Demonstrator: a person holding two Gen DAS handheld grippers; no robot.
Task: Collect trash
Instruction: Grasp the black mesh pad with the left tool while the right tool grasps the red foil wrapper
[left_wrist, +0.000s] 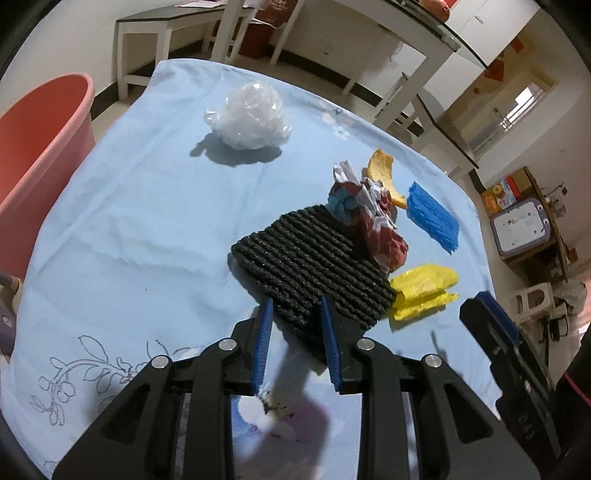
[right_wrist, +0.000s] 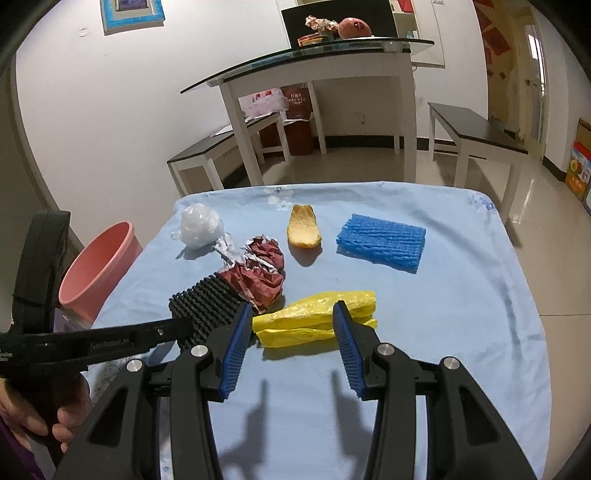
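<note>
- Table w/ light-blue cloth (right_wrist: 424, 332) carries all the trash; pink bin (right_wrist: 98, 266) stands off its edge, far left of both jaw sets.
- Left gripper (left_wrist: 296, 314): jaws released, nothing clamped. Black ribbed mat (left_wrist: 314, 269) lies just past the tips, its near edge about between them. Judgement: drop lower, straddle that edge, then close.
- Right gripper (right_wrist: 290, 321): jaws apart, empty. Yellow bag (right_wrist: 314, 321) sits just ahead, spanning the gap; looks soft, so pinch a thick fold.
- Blue sponge (right_wrist: 382, 242): far right of right jaws, clear.
- Crumpled red paper (left_wrist: 373, 218) rests on the mat's far corner; may slide off on lift.
- White plastic wad (left_wrist: 251, 116) and peel (right_wrist: 303, 230): well beyond, no obstruction.
</note>
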